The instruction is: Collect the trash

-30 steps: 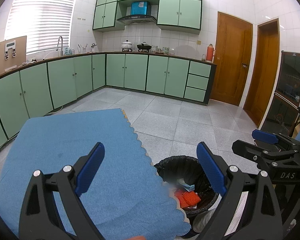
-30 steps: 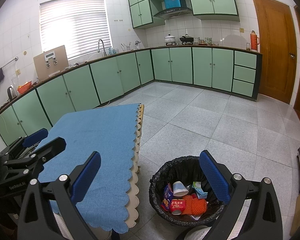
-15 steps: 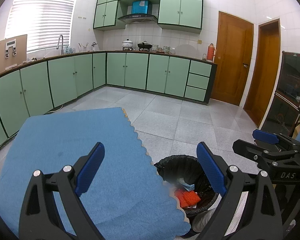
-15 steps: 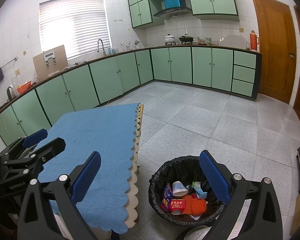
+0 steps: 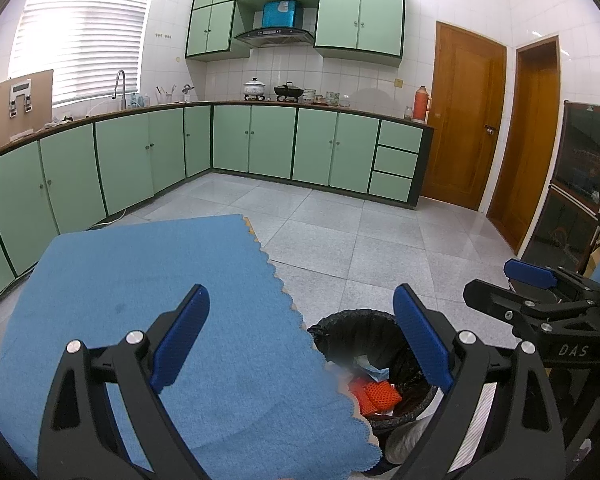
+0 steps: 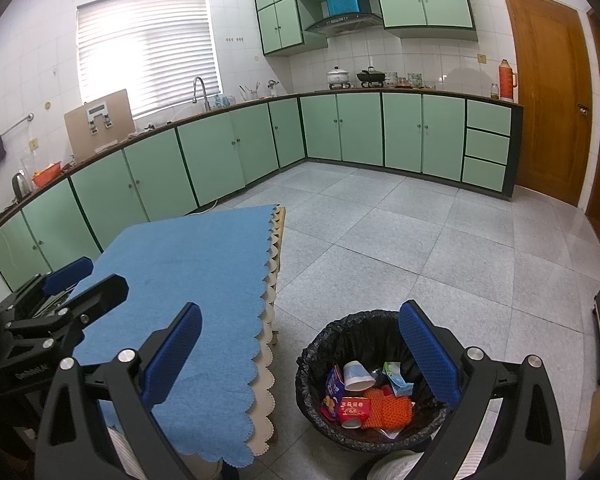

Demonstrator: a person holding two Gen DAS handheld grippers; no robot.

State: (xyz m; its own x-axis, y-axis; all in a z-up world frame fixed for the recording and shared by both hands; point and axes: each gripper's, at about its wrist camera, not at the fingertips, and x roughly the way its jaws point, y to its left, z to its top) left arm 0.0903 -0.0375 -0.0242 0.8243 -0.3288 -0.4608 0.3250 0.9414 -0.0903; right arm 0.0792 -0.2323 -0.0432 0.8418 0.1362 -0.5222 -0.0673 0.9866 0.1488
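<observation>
My left claw (image 5: 300, 336) hangs wide open and empty over the blue scalloped cloth (image 5: 148, 304); so does my right claw (image 6: 300, 350), "DAS" printed on its side. The round bin with the black liner (image 6: 340, 334) sits on the floor just beside the table. Only the right view shows the white paper cup (image 6: 358, 376) and red packet (image 6: 354, 406) inside.

Between the jaws of the left gripper (image 5: 300, 336), whose matt black plastic arms carry textured blue pads (image 5: 180, 336) and shiny metal screws, lies a matt, woven blue cloth (image 5: 148, 304) with a scalloped edge. Under the right gripper (image 6: 300, 356), a crinkled glossy black plastic liner (image 6: 340, 336) holds an orange mesh net (image 6: 388, 408), a paper cup (image 6: 356, 376) and glossy printed wrappers. Beyond both, the speckled grey floor tiles (image 6: 420, 232) look smooth with a faint sheen.
</observation>
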